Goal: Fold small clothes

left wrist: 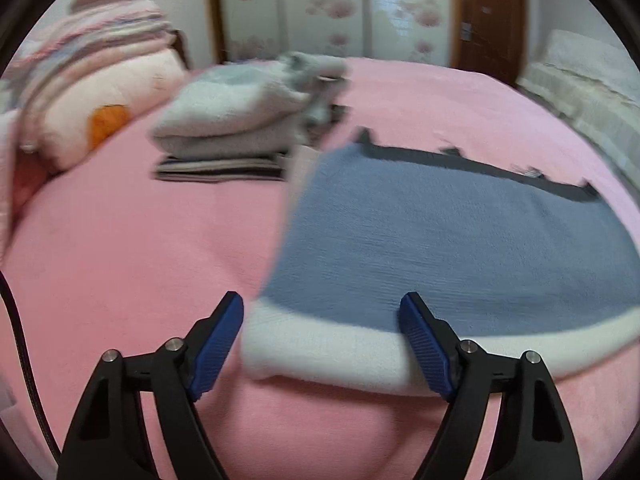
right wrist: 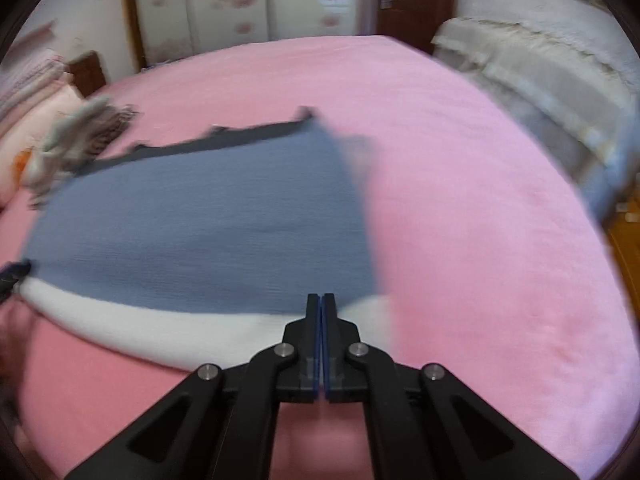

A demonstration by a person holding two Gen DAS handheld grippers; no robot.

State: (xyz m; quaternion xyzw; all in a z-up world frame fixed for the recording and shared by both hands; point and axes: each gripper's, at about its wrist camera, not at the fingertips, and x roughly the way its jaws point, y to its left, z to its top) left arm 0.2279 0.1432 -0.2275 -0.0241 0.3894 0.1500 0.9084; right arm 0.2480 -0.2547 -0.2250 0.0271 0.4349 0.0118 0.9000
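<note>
Blue-grey knit garment (left wrist: 460, 240) with white hem band (left wrist: 320, 352) lies flat on pink bed (left wrist: 120, 260), filling your 12-to-3 o'clock. Your left hand-held gripper (left wrist: 322, 332) spread, straddling hem corner, pads not yet on cloth. Your right hand-held gripper (right wrist: 321, 312) pressed together over opposite hem corner; cloth between pads not discernible. Likely both set for lifting hem into fold. Folded pile (left wrist: 232, 120) waits at 11 o'clock.

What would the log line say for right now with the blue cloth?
blue garment: flat on pink bed | left gripper: open over white hem | right gripper: shut at hem, grip unclear
</note>
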